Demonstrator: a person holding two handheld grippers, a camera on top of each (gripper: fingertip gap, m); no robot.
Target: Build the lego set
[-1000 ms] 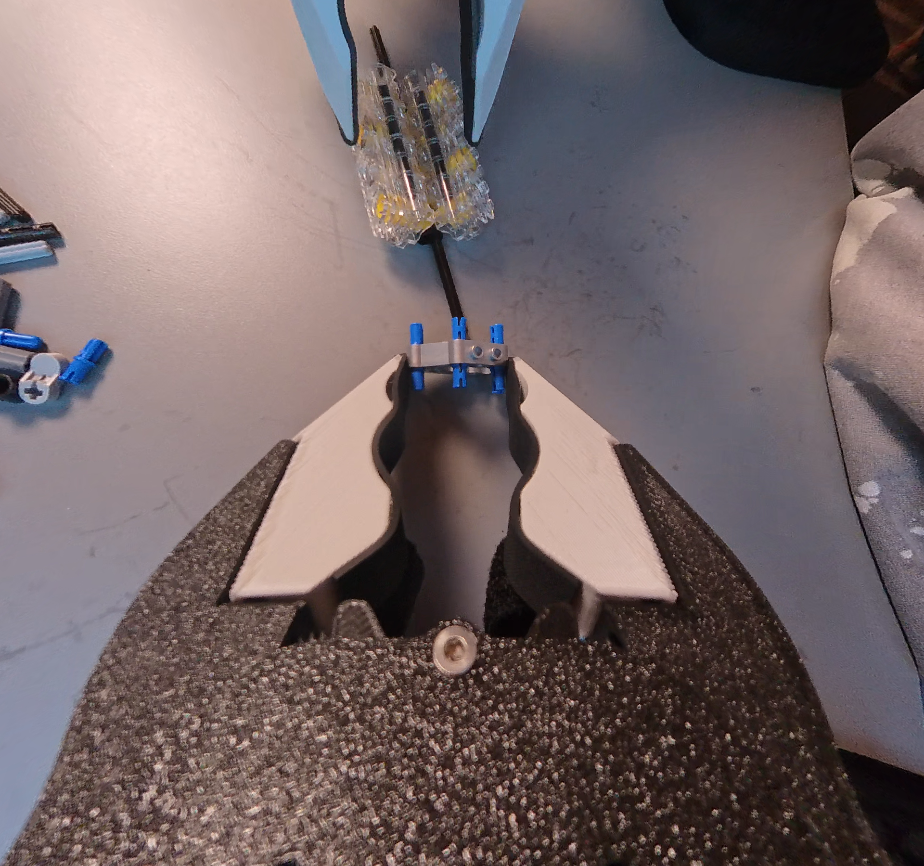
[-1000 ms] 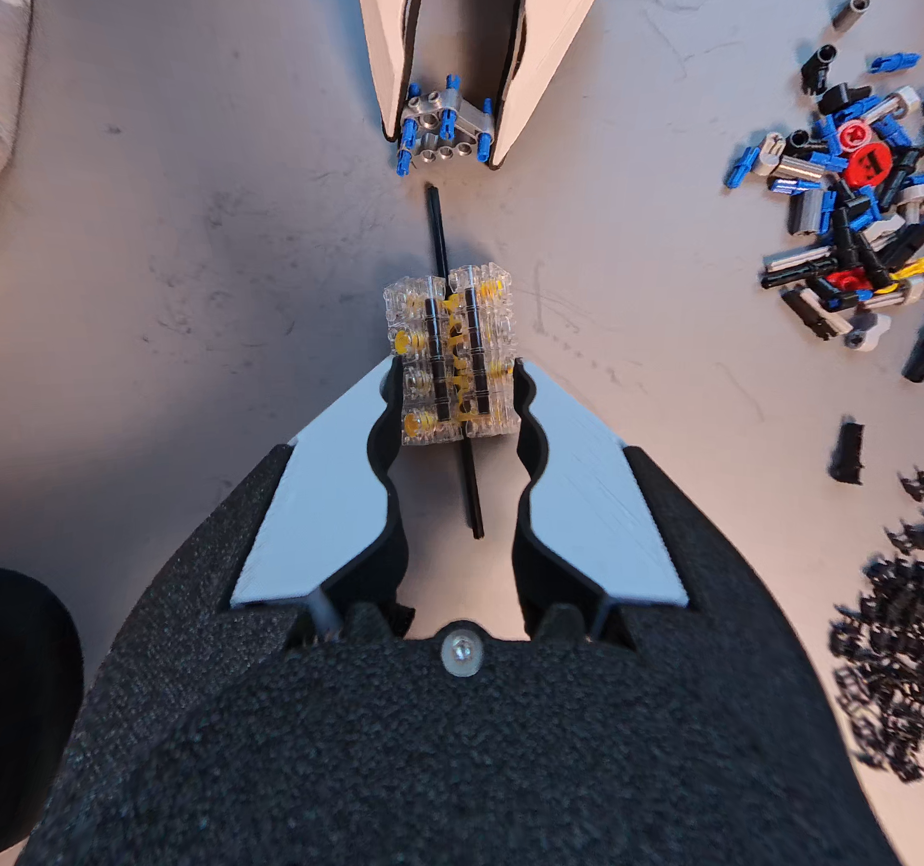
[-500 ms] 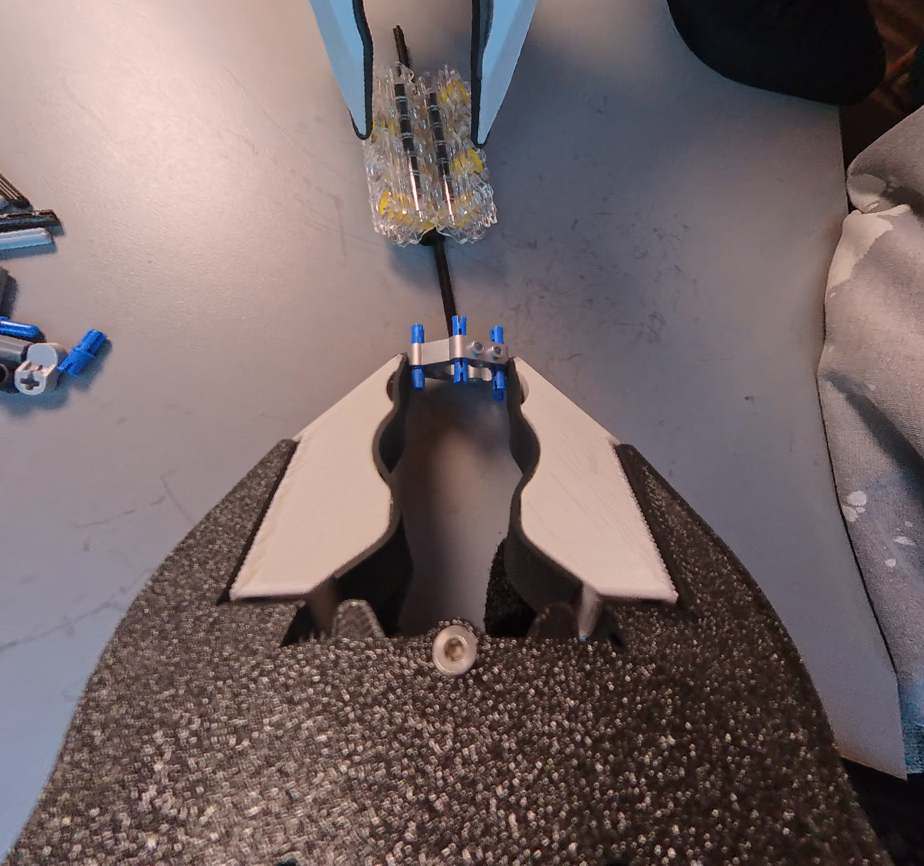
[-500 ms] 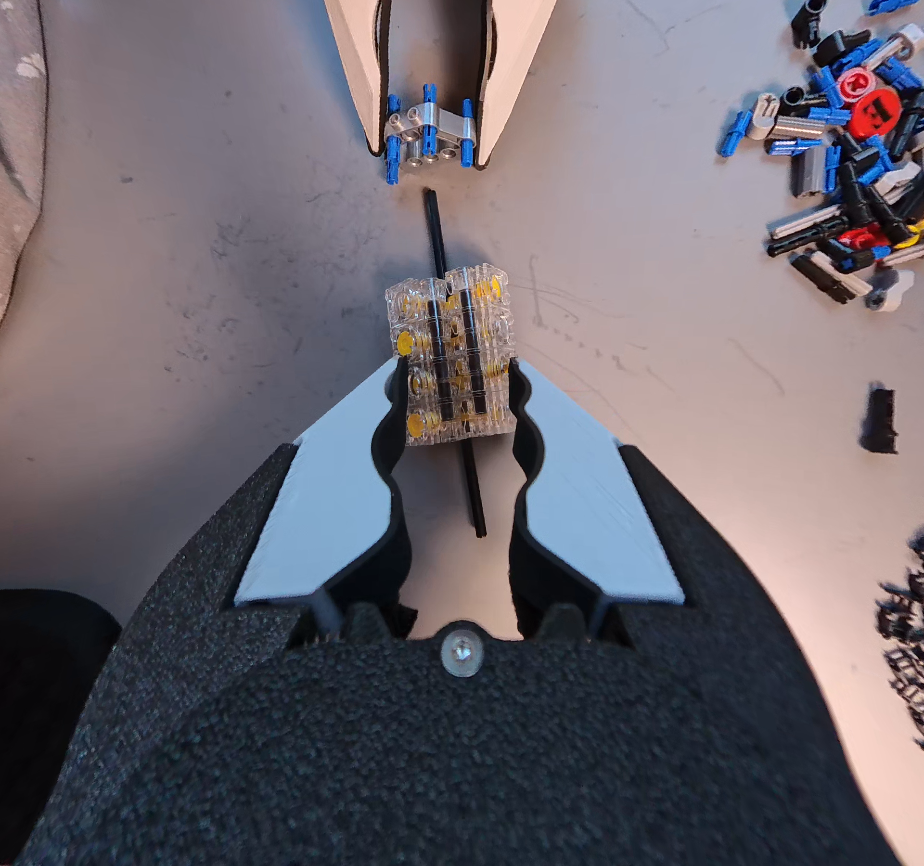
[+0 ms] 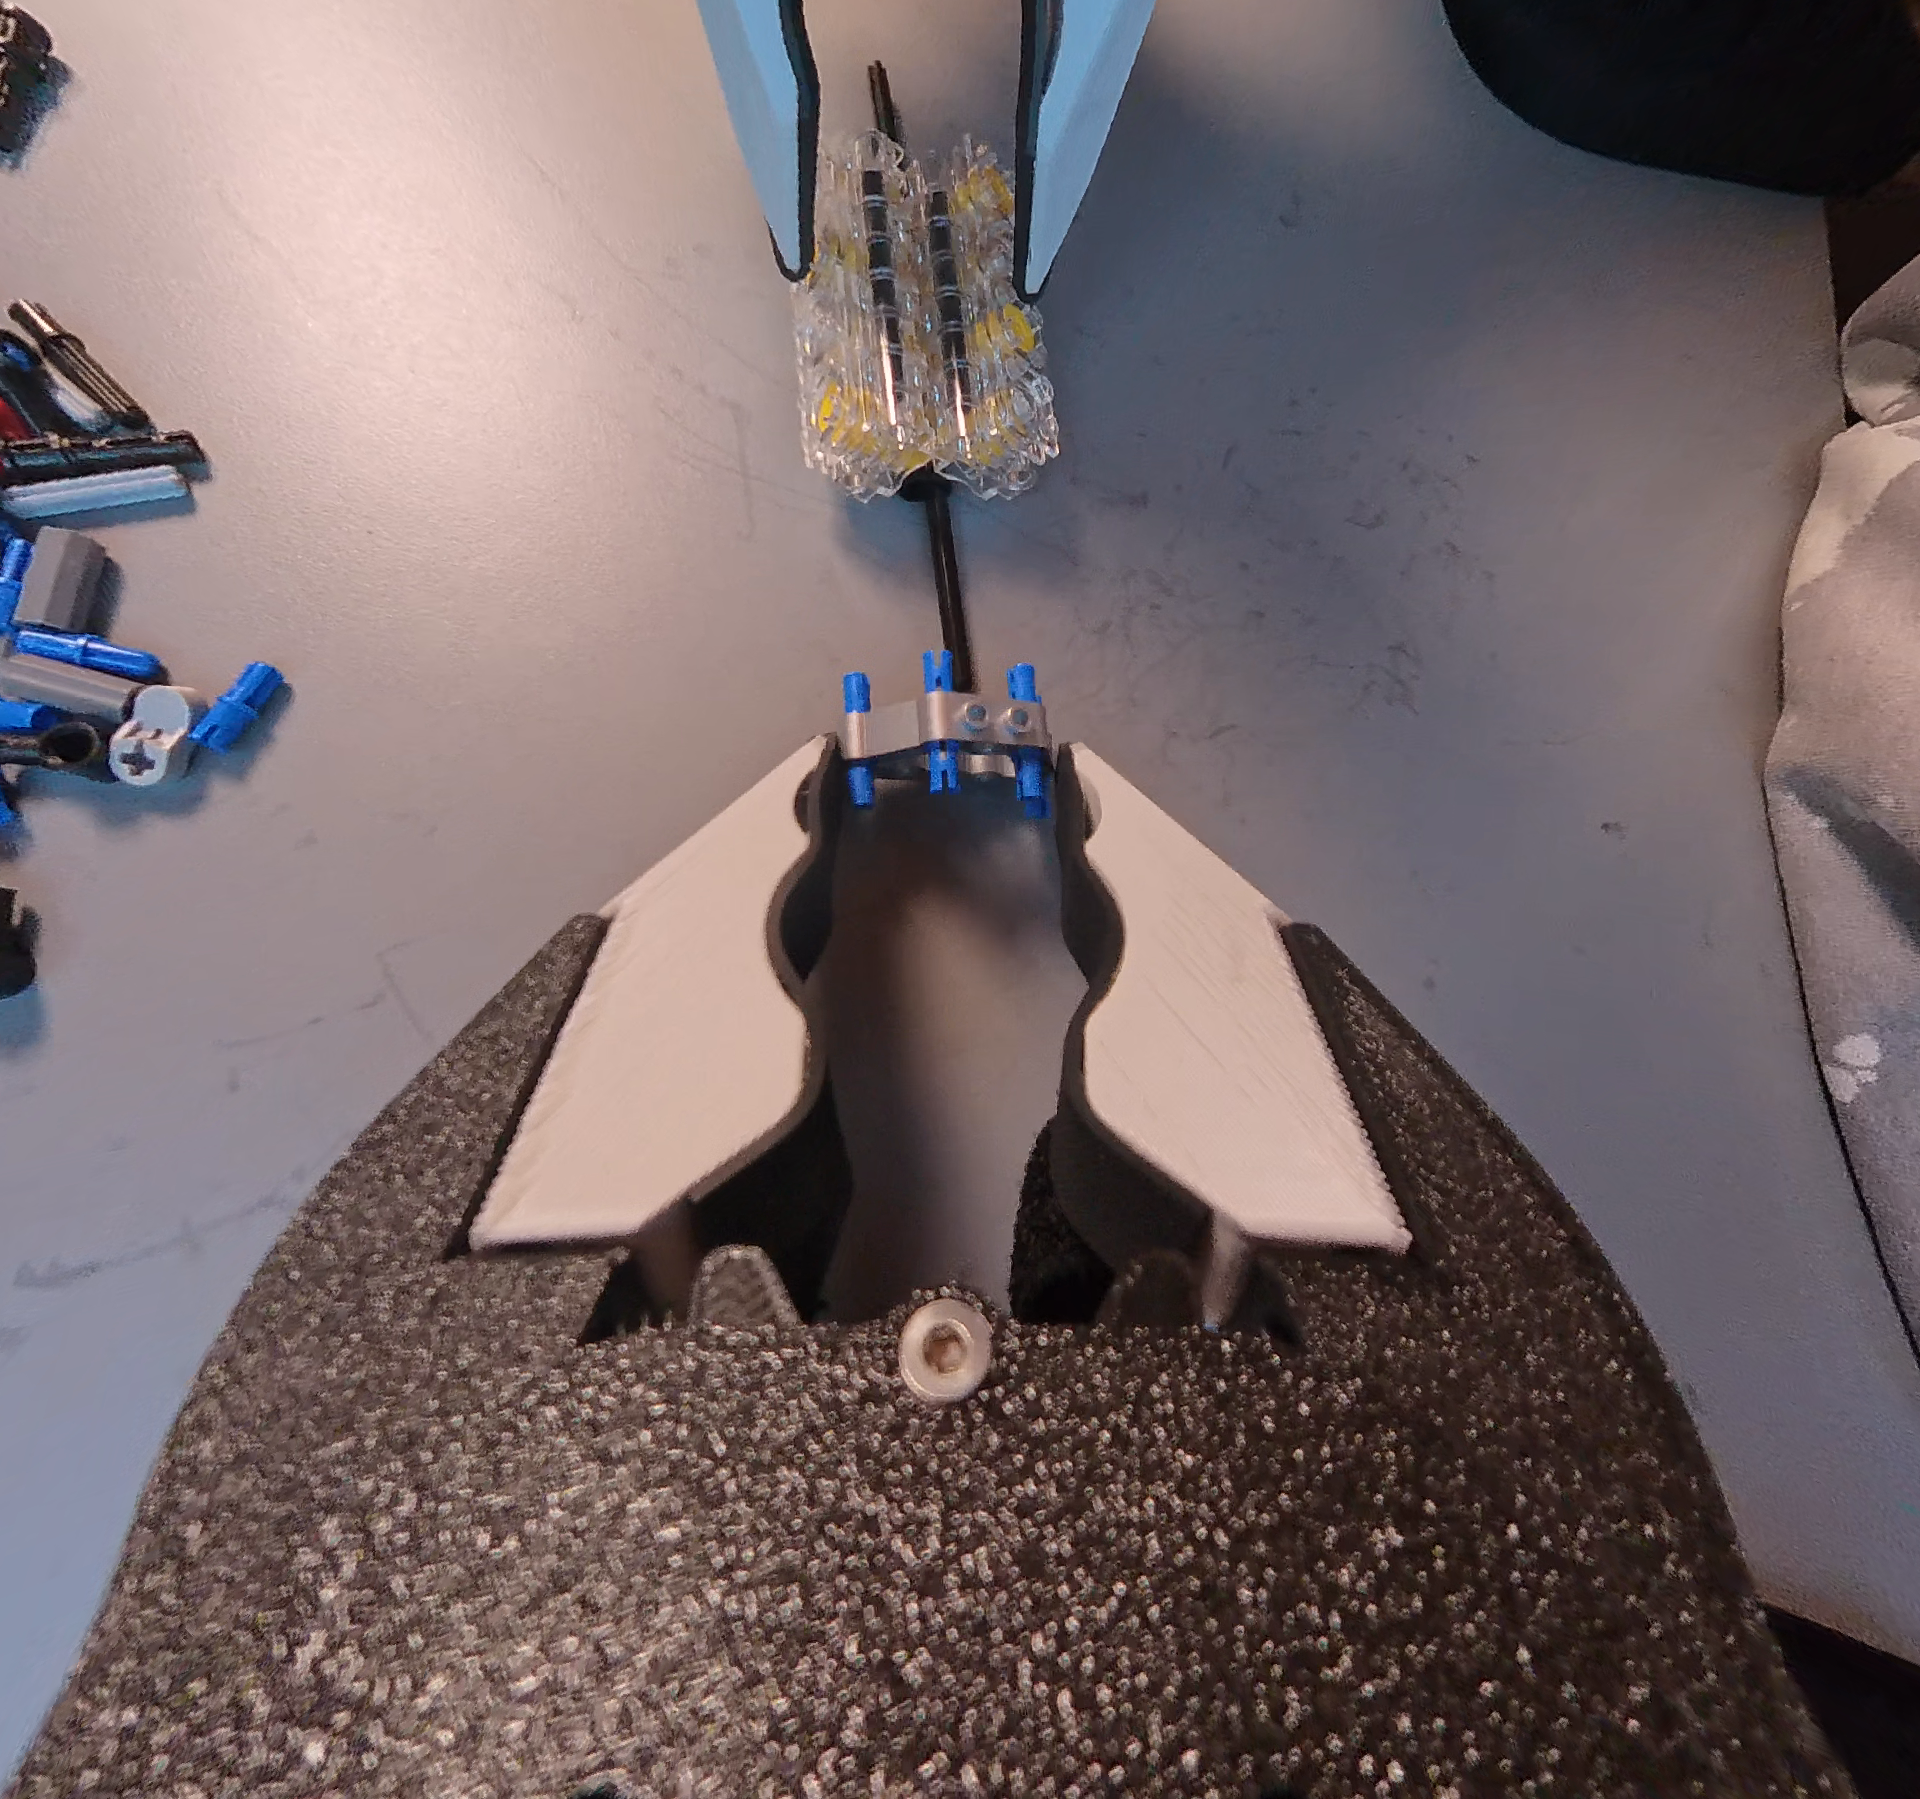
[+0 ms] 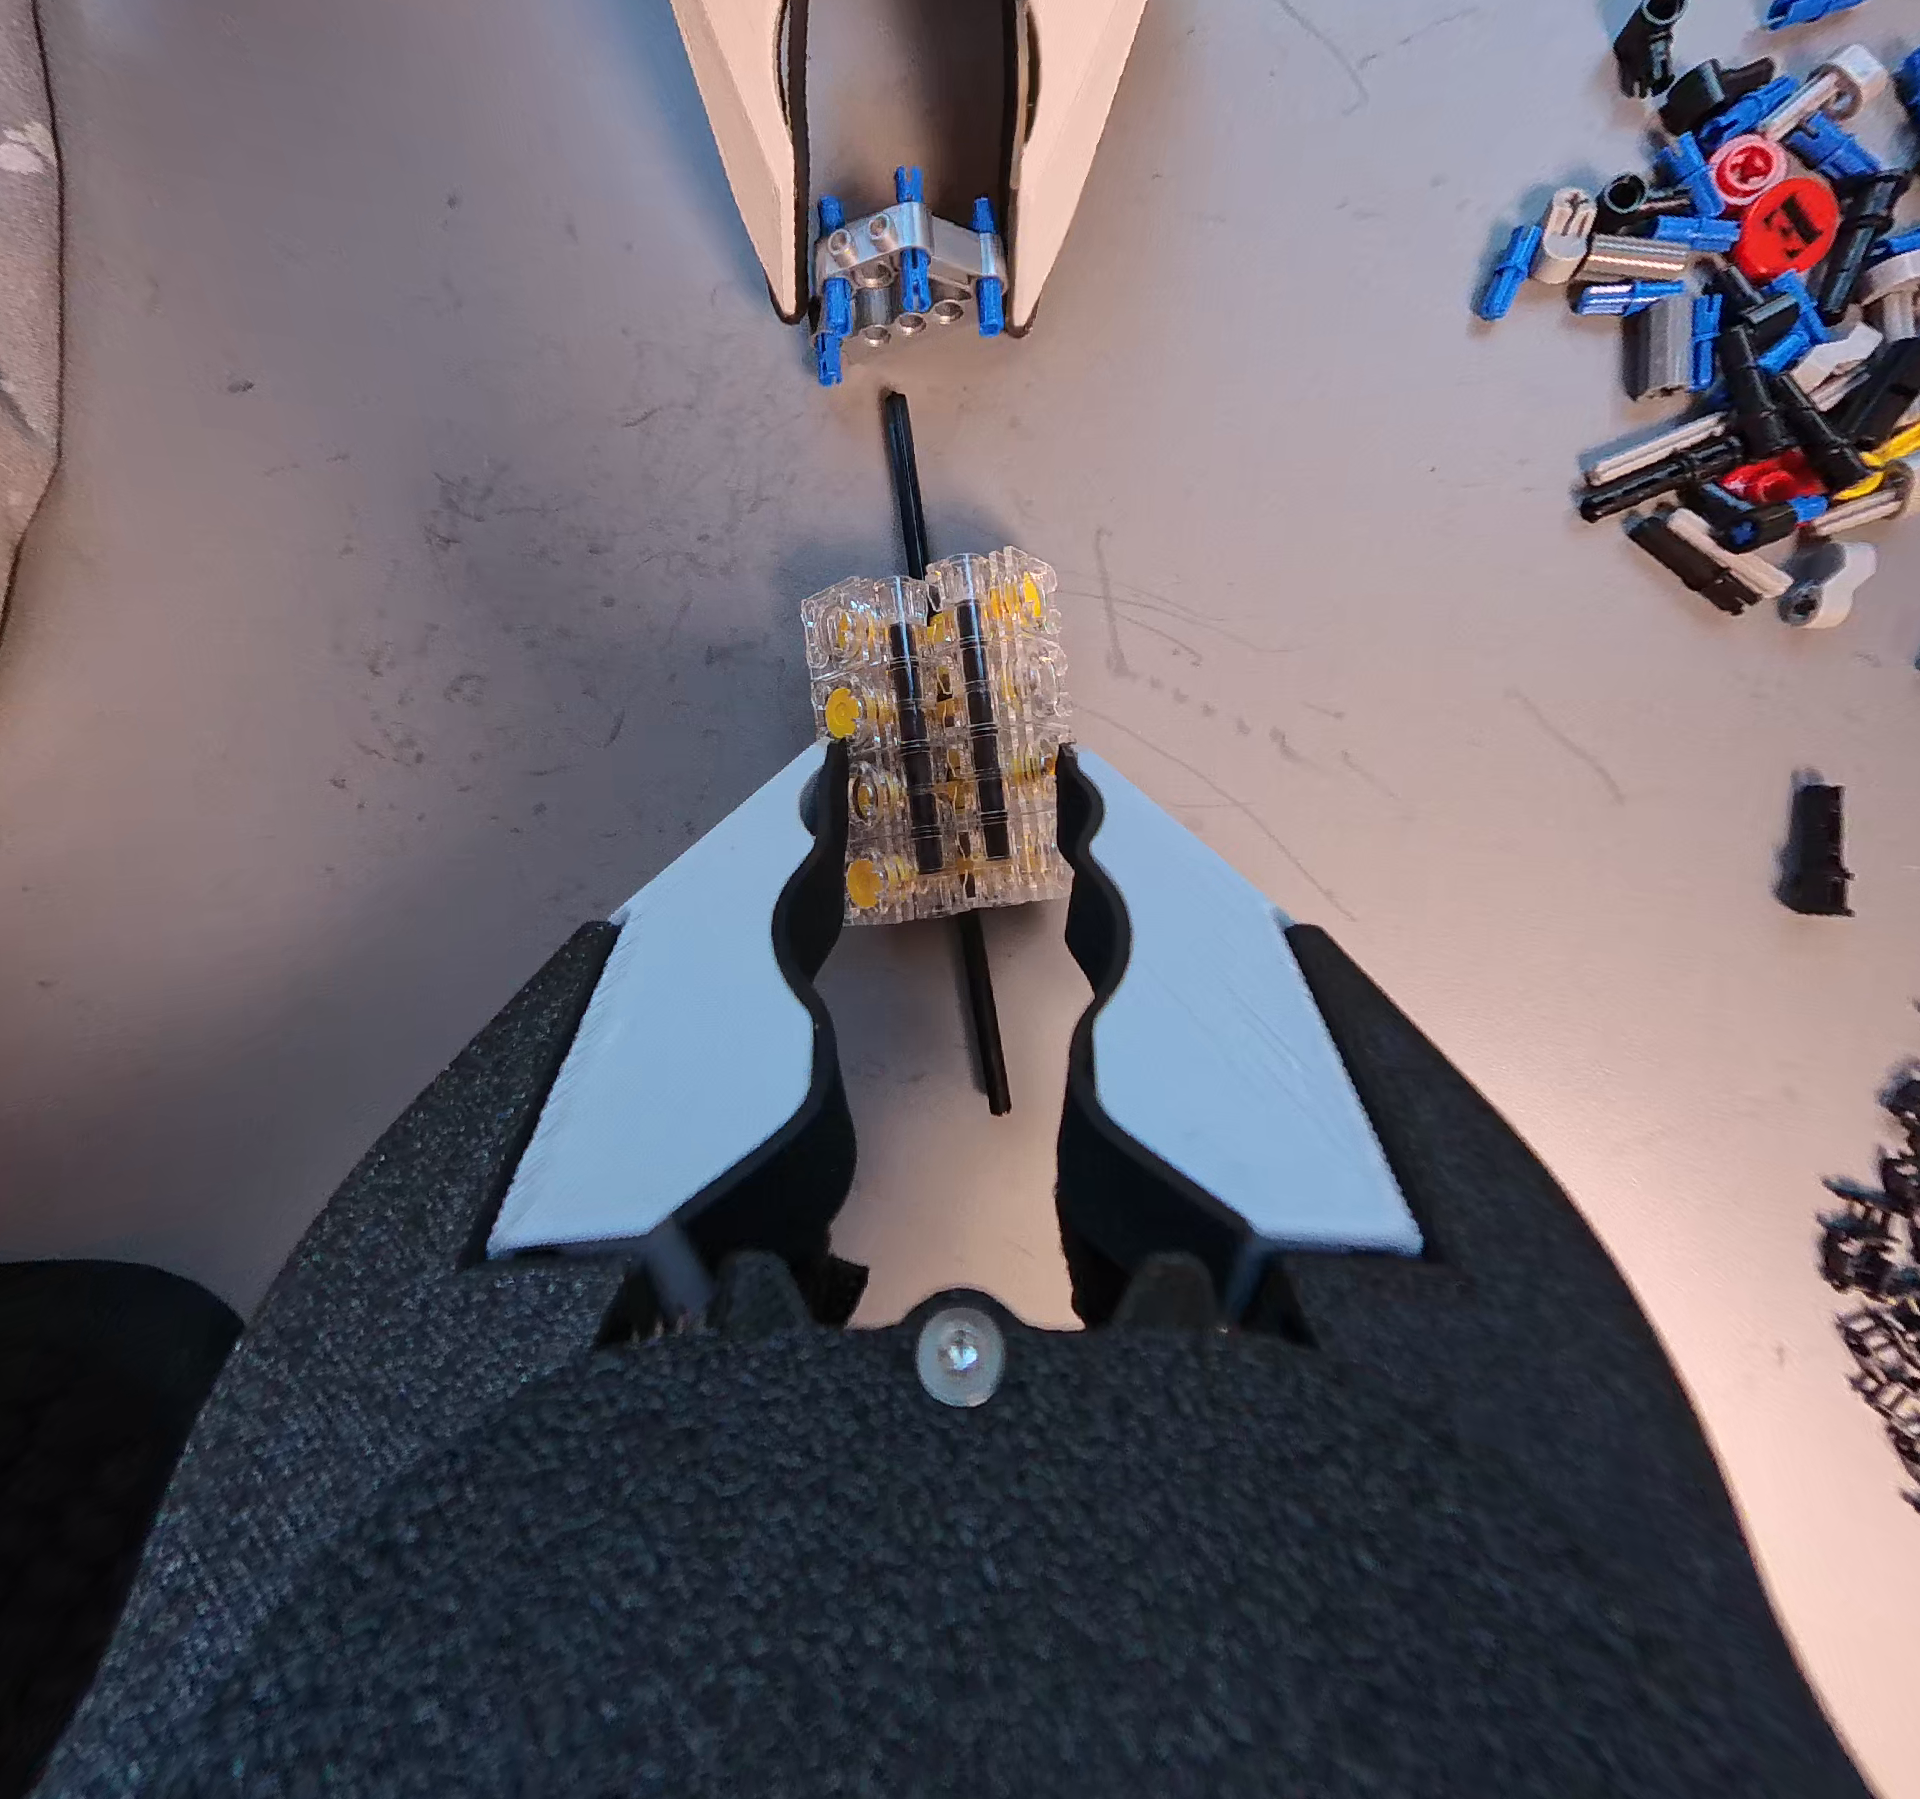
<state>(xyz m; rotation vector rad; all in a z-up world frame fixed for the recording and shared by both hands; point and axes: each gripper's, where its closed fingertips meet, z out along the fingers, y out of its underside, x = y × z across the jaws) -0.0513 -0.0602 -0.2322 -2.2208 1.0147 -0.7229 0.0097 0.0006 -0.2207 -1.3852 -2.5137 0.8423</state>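
My right hand-held gripper (image 6: 945,793) clamps the clear gear block (image 6: 940,747), its black axle (image 6: 902,482) pointing lengthwise at the grey pin-studded beam (image 5: 940,736) clamped in my left hand-held gripper (image 5: 945,762), tip just short.

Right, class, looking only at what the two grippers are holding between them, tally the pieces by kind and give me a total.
Clear block with yellow inside: 1
Short black rods on its top face: 2
Long black axle: 1
Grey beam: 1
Blue pins in the beam: 3, as far as the left wrist view shows
Total: 8
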